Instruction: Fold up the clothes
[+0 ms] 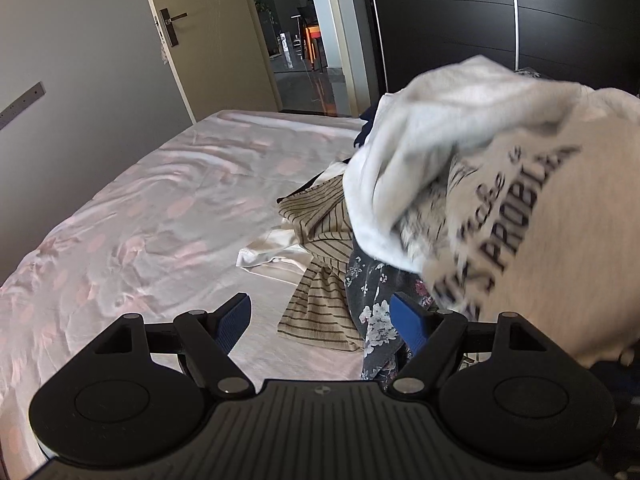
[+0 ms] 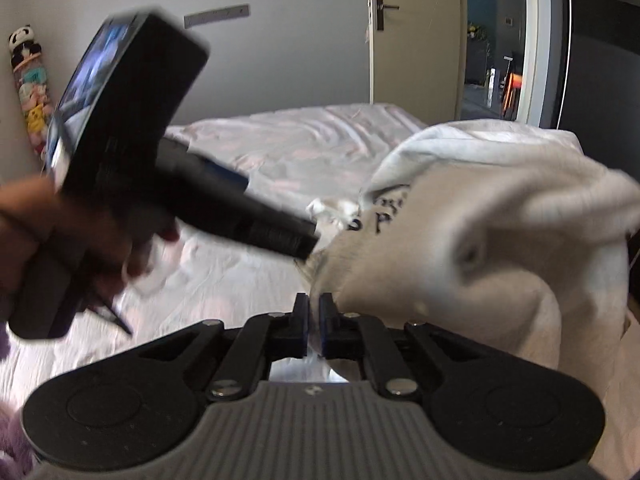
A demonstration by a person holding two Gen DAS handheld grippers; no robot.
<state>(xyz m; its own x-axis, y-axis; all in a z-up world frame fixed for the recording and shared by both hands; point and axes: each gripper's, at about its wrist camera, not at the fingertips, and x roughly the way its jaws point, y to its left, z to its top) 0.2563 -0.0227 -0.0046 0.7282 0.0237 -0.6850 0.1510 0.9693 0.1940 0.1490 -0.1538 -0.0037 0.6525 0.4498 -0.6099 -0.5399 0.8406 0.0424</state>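
White printed cotton T-shirt (image 2: 480, 220) pinched in right gripper (image 2: 315, 320); left gripper (image 1: 324, 320) jaws wide, holding nothing, above pink bedsheet (image 1: 160, 208).

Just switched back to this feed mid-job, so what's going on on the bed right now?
A person is folding laundry on a bed with a handheld gripper in each hand. The right gripper is shut on a white printed T-shirt, held up off the bed. The left gripper is open and holds nothing, hovering over the sheet beside a pile that includes a striped garment and a dark floral garment. Nothing looks folded yet.
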